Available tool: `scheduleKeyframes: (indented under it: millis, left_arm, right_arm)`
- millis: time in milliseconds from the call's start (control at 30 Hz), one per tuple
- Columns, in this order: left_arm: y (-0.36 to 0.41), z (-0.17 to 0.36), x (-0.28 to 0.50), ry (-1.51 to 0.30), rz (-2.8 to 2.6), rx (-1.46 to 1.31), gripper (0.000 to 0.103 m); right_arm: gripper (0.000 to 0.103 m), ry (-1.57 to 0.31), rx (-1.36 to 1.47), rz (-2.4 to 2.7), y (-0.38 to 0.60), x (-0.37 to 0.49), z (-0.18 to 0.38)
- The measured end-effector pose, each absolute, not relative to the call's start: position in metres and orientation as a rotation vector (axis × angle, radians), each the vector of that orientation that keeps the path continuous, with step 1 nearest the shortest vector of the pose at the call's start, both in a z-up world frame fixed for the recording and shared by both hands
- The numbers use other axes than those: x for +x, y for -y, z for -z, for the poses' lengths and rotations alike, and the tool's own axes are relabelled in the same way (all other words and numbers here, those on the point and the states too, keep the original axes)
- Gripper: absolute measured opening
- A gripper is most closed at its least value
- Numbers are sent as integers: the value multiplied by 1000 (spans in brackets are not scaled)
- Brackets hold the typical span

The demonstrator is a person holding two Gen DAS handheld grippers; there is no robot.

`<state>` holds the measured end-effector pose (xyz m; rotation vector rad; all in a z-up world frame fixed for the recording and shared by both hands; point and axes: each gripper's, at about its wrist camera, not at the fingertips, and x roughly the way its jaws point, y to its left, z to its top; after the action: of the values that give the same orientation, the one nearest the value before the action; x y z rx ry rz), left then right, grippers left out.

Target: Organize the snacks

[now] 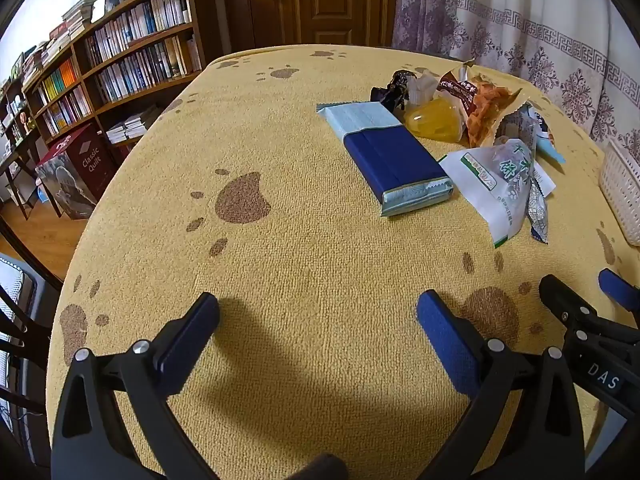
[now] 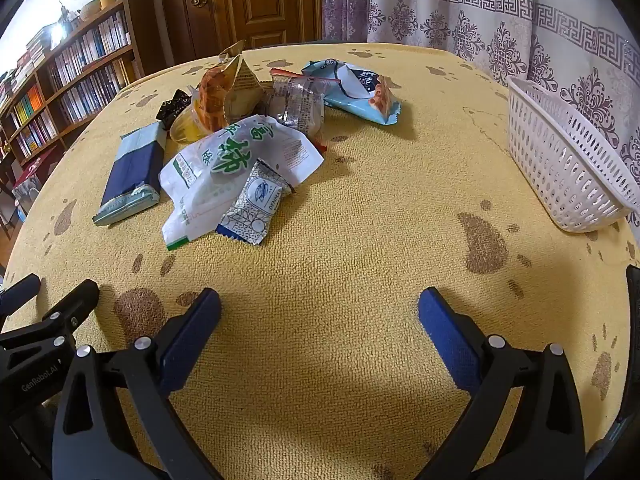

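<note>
Nearest, the left gripper [image 1: 318,312] and the right gripper [image 2: 320,308] hover side by side over the yellow paw-print tablecloth [image 2: 360,208], both with jaws spread wide and holding nothing. Farther, on the left, the snack pile lies loose: a blue wafer pack [image 2: 130,174], a white packet with green letters [image 2: 236,160], a small patterned packet [image 2: 250,208]. The white basket [image 2: 560,160] stands far right, well apart. The packets overlap, so a grasp may drag a neighbour along.
</note>
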<state>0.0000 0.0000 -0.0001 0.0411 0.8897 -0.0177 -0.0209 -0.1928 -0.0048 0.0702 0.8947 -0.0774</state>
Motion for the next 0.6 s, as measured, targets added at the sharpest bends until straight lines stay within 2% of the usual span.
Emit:
scheduleKeyframes:
  millis: [600]
  left_arm:
    - [0, 0, 0, -892, 15, 45, 98]
  right_arm:
    - [101, -894, 71, 77, 193, -21, 5]
